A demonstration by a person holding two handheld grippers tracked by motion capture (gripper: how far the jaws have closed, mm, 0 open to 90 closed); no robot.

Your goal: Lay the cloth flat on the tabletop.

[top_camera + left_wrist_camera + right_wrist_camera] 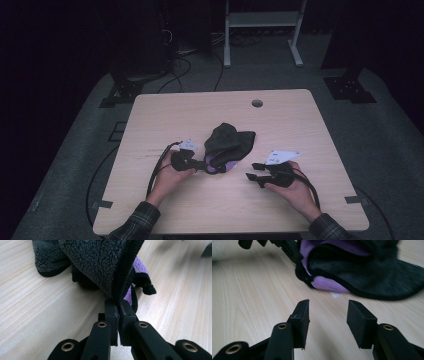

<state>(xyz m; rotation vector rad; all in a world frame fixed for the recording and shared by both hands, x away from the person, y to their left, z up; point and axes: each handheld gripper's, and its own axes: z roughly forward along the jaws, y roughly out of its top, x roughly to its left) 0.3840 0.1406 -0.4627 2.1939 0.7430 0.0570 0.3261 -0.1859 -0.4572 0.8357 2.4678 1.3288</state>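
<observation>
A crumpled dark grey fleece cloth (230,142) with a purple inner side lies near the middle of the wooden table (300,125). My left gripper (202,166) is at its near left edge. In the left gripper view the left gripper (118,305) is shut on the black hem of the cloth (95,262). My right gripper (252,171) hovers to the right of the cloth, apart from it. In the right gripper view its jaws (328,308) stand open with nothing between them, and the cloth (367,272) lies ahead.
A round cable hole (257,103) sits near the table's far edge. Behind the table stands a white metal frame (262,20), with cables (175,65) on the dark floor. Bare wood lies to the left and right of the cloth.
</observation>
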